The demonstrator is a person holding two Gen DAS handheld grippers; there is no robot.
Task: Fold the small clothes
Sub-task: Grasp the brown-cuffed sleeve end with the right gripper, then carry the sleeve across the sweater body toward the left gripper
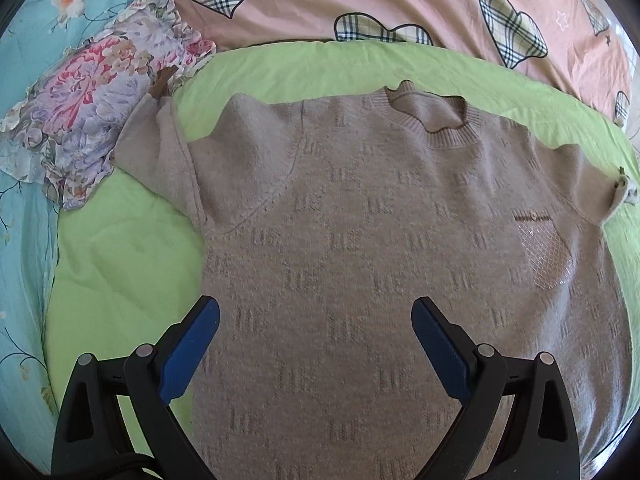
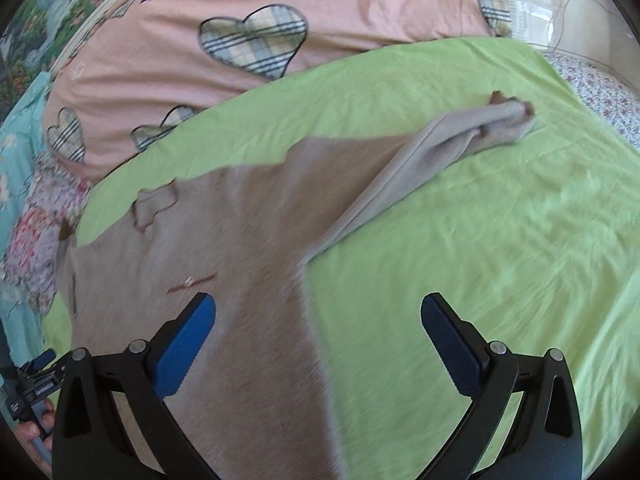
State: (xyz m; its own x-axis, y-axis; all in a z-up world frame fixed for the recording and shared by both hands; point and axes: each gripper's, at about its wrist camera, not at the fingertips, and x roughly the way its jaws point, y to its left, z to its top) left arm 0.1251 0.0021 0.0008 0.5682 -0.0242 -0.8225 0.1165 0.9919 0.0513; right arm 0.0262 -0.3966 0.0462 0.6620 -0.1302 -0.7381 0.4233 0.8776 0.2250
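A beige sweater [image 1: 360, 240] lies spread flat on a green sheet [image 2: 480, 220], directly ahead of and beneath the left tongs [image 1: 316, 344], whose jaws stand wide apart and empty. The right tongs [image 2: 318, 344], equally open, hang over the sweater's side edge, one sleeve [image 2: 440, 148] stretching away ahead.

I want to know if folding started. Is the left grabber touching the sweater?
Cannot tell. In the left wrist view the left gripper is open above the sweater, but looking straight down its fingers shows neither contact nor gap.
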